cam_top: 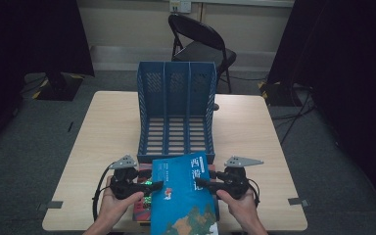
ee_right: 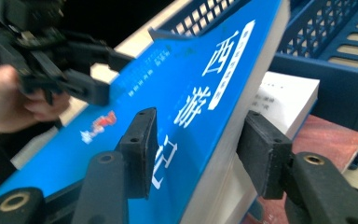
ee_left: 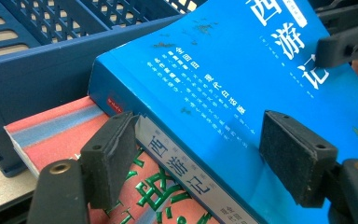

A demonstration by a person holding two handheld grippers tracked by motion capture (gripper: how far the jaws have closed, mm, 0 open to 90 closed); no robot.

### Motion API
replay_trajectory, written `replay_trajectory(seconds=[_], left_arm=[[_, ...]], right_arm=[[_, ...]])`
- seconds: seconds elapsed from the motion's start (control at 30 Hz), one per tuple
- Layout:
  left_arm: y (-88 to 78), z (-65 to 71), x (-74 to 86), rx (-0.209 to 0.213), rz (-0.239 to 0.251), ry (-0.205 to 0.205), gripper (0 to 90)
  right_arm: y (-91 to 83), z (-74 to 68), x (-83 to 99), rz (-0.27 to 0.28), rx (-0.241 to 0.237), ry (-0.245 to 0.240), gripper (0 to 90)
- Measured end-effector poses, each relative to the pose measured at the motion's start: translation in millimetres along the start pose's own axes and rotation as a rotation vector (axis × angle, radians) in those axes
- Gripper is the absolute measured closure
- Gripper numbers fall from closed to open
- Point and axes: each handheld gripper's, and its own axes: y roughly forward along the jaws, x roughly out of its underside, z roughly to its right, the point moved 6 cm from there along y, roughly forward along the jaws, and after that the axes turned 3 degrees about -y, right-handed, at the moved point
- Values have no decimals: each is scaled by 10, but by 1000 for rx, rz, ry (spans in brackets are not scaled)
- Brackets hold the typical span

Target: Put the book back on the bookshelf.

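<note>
Blue book (cam_top: 183,193): tilted atop a stack at the table's near edge, in front of the blue file rack (cam_top: 176,93), not yet filed. Left gripper (ee_left: 196,154) clamps its spine; right gripper (ee_right: 198,156) straddles its page edge, contact unclear. Left gripper view adds red book (ee_left: 56,135) beneath.
</note>
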Motion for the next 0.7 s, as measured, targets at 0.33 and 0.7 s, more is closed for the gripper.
replay_trajectory(seconds=[0.33,0.7], left_arm=[[4,-15,7,13,3,-29,275],[3,-20,2,12,21,0,273]], right_arm=[[255,91,-95,-32,-10,10,418],[459,49,-189,-64,-61,1,499]])
